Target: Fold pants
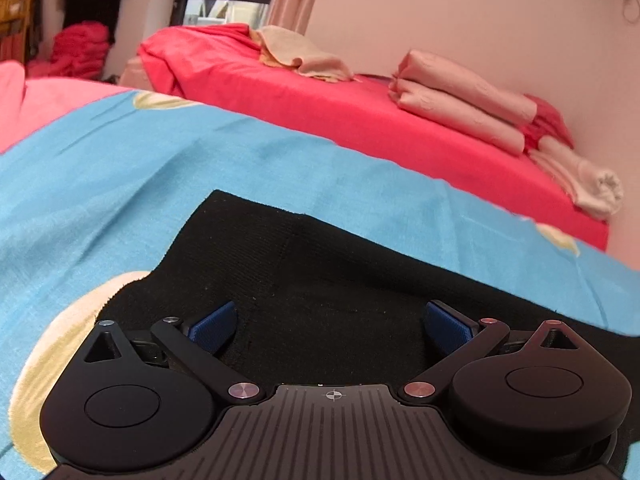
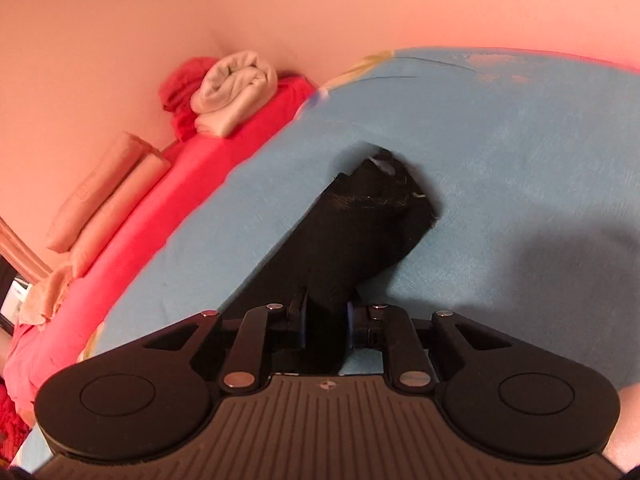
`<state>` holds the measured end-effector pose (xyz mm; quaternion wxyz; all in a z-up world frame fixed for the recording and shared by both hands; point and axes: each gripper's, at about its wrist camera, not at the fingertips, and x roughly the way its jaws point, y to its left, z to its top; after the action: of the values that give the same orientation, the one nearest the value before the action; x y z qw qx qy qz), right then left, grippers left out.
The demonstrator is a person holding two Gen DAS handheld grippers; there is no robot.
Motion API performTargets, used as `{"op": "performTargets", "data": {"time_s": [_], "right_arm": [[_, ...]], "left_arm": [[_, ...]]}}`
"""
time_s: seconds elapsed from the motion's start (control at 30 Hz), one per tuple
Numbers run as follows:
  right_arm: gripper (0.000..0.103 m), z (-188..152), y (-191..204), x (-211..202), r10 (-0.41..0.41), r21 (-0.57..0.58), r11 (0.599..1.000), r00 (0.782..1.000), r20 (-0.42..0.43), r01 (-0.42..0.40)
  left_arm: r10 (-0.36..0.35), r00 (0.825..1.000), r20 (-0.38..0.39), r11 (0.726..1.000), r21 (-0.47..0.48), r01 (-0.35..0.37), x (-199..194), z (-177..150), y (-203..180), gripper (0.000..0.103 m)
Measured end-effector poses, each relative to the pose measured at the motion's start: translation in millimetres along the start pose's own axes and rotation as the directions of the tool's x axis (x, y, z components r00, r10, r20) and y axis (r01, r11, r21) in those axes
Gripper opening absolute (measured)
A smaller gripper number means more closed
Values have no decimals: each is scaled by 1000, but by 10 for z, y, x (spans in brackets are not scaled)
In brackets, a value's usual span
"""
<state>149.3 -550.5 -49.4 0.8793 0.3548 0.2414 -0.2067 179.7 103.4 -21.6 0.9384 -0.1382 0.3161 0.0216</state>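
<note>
Black pants lie flat on a light blue bedsheet. My left gripper hovers low over them, jaws wide apart, blue pads on either side with nothing pinched. In the right wrist view the pants stretch away as a dark strip toward their far end, where a small white mark shows. My right gripper is shut on the near edge of the black cloth, which fills the narrow gap between its fingers.
A red sheet covers the bed beyond the blue one. Folded pink cloths and a rolled white towel sit against the pink wall. A beige cloth lies farther back, with a window and hanging clothes behind.
</note>
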Motion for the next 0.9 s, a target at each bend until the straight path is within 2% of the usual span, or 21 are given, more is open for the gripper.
{"op": "performTargets", "data": {"time_s": [0.13,0.2,0.23,0.27,0.3,0.33,0.37,0.4,0.47,0.53,0.57,0.6,0.63,0.67,0.73,0.8,0.83,0.87,0.9], "right_arm": [[25,2,-71,-26,22,58,998,1000,-2,-22],[30,2,-176,-84,40,127,991,999,-24,-36],[44,9,-185,-146,24,156,987,1000,-12,-22],[67,13,-174,-252,-28,169,985,999,34,22],[78,13,-184,-372,-105,176,981,990,98,86],[88,-8,-128,-514,-192,186,969,969,156,162],[86,-48,-47,-619,-237,171,964,951,201,204],[86,-93,47,-687,-205,118,976,953,224,182],[86,-224,310,-749,-50,-13,998,981,188,53],[86,-424,717,-732,82,-182,981,992,97,-64],[86,-546,938,-703,141,-274,954,989,39,-125],[86,-688,1159,-669,202,-351,915,979,-29,-199],[86,-833,1363,-630,262,-407,869,959,-104,-281],[87,-985,1551,-587,317,-448,816,931,-182,-365],[88,-1267,1893,-482,370,-488,714,862,-347,-502],[88,-1522,2100,-370,395,-480,642,794,-462,-598],[88,-1610,2149,-280,397,-466,618,763,-510,-633],[88,-1681,2167,-193,386,-448,612,740,-551,-652],[88,-1705,2157,-107,370,-433,628,737,-565,-647]], "left_arm": [[3,1000,1,1000,3,-3,6,-8,-5,103],[0,1000,3,1000,-1,0,2,-9,3,103],[1,1000,5,1000,-1,-1,1,-10,1,103],[7,1000,5,1000,4,-7,2,-13,-10,103],[16,1000,4,1000,13,-16,9,-15,-31,103],[27,1000,3,999,25,-27,15,-18,-54,103],[39,999,4,998,39,-39,15,-27,-81,103],[50,999,3,997,51,-50,23,-31,-104,103],[74,997,1,994,77,-74,35,-39,-149,103],[97,995,3,990,102,-97,39,-49,-191,103],[107,994,5,988,113,-107,38,-53,-207,103],[115,993,6,986,121,-115,39,-58,-219,103],[120,993,7,984,128,-120,38,-62,-231,103],[124,992,8,984,132,-124,38,-65,-235,103],[130,991,9,982,136,-130,41,-68,-240,103],[134,991,9,981,141,-134,43,-70,-244,103],[136,991,10,980,144,-136,44,-71,-247,103],[138,990,10,980,146,-138,45,-73,-252,103],[139,990,10,979,148,-139,46,-73,-252,103]]}}
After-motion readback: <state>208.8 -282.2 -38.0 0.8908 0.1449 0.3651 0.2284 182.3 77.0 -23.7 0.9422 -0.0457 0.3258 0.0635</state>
